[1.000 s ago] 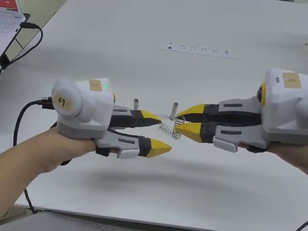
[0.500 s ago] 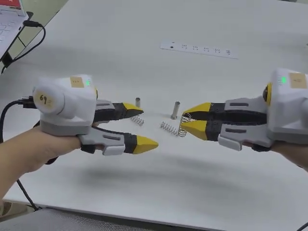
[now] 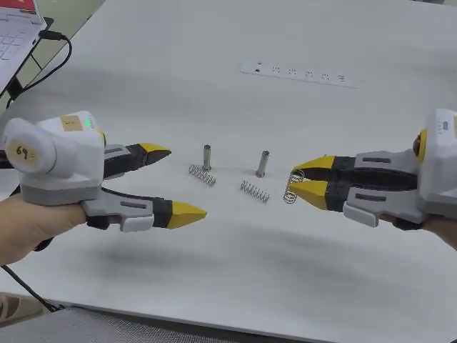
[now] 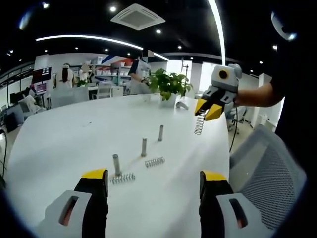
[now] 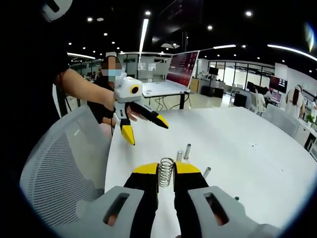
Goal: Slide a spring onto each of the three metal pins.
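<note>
Two metal pins (image 3: 206,157) (image 3: 263,163) stand upright on the white table; the left gripper view shows three pins (image 4: 117,163) (image 4: 144,147) (image 4: 160,132) in a row. Beside them lie two loose springs (image 3: 202,174) (image 3: 254,191). My right gripper (image 3: 297,181) is shut on a third spring (image 3: 292,188), to the right of the pins; that spring (image 5: 166,172) stands pinched between its jaws. My left gripper (image 3: 176,180) is open, left of the pins, with nothing between its jaws. The left gripper (image 5: 146,130) also shows in the right gripper view.
A white power strip (image 3: 296,73) lies at the far side of the table. A laptop (image 3: 14,28) and a black cable (image 3: 57,53) sit at the far left. A grey mesh chair (image 5: 64,163) stands at the table's near edge.
My left gripper has drawn back to the left, away from the pins, still open. My right gripper has moved right, carrying one spring away from the other two.
</note>
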